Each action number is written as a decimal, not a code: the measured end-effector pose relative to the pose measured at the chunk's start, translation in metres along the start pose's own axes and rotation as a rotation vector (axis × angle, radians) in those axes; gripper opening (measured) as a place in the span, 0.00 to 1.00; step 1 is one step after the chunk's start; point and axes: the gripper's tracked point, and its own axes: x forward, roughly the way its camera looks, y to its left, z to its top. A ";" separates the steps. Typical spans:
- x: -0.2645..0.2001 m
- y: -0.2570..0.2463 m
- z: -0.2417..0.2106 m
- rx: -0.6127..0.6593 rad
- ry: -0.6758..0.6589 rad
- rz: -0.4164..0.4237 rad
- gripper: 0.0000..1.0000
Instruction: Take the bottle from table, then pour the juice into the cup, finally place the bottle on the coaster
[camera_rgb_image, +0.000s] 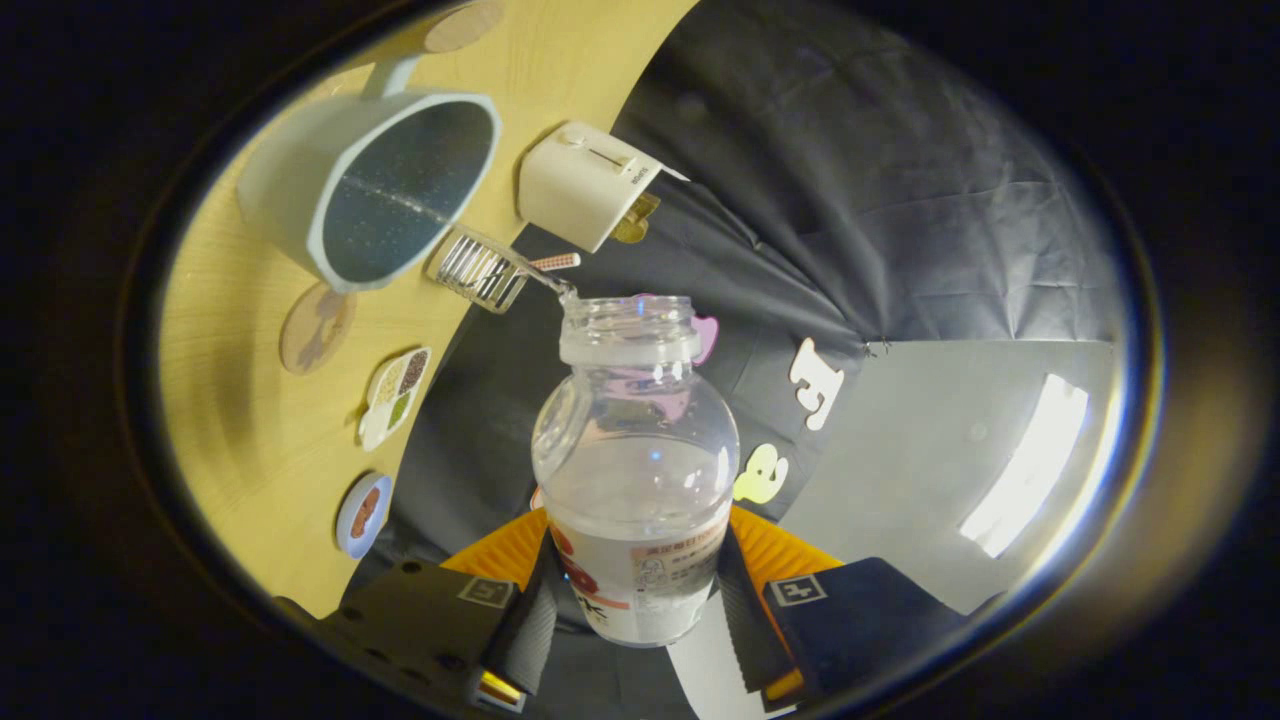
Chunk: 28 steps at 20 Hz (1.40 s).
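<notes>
Our tool (637, 600) is clamped on the bottle (636, 470), both fingers pressing its labelled lower body. It's tilted, open mouth toward the glass cup (483, 270) just beyond, thin stream running in. Clear plastic, approx. half full: light-ish, slick, prob. squashy, so we grip low, firm but gentle. Coaster (316, 326) on the desk (250, 430) beside the grey pot (370, 190).

You can see a paper label on the bottle (640, 480), held tight between the fingers of the gripper (640, 600), but its printing is too small and blurry to read. The toaster (585, 185) near the desk's edge has a small word on its side, also too tiny to read.
</notes>
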 end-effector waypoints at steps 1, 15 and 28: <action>0.001 0.000 0.002 -0.006 -0.005 0.002 0.77; -0.013 0.008 0.025 -0.095 -0.082 0.009 0.77; -0.017 0.010 0.035 -0.120 -0.114 0.008 0.77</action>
